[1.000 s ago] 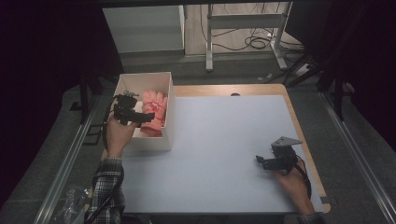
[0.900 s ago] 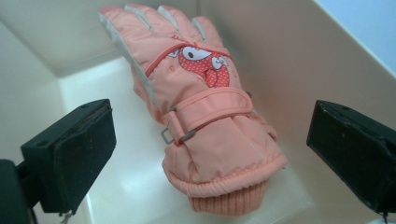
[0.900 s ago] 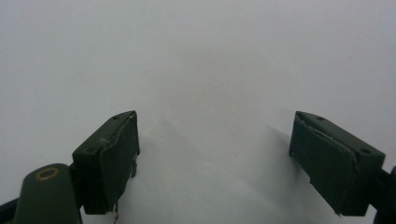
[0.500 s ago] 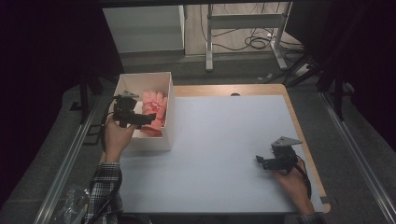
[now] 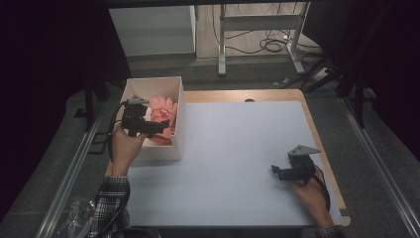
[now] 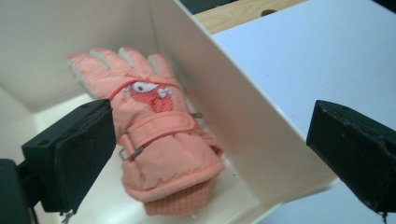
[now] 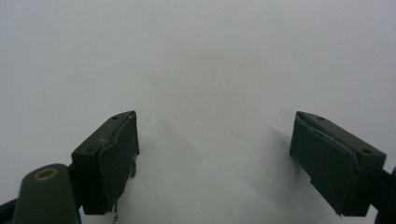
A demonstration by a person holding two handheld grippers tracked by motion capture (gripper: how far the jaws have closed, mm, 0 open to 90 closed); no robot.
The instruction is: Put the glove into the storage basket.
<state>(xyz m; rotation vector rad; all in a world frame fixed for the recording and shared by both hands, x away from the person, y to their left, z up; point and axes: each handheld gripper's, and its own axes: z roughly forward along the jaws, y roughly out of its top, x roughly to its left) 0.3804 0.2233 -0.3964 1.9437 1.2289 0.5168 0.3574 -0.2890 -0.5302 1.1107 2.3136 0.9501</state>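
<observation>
Just glove (image 6: 161, 140) between spread jaws

White-topped table (image 5: 233, 148) w/ wood edge, white box (image 5: 179, 124) at left

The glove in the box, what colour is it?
Salmon pink glove, with a red cartoon patch; clearest in the left gripper view.

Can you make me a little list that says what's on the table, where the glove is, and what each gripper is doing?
table: white surface with a wooden edge
box: white box at the table's left side
glove: orange-pink glove lying in the box, cartoon face on its back, cuff toward the camera
left gripper: left gripper open, over the box, jaws wide on either side of the glove and box wall, holding nothing
right gripper: right gripper open, low over the bare white surface at the table's right, holding nothing
</observation>
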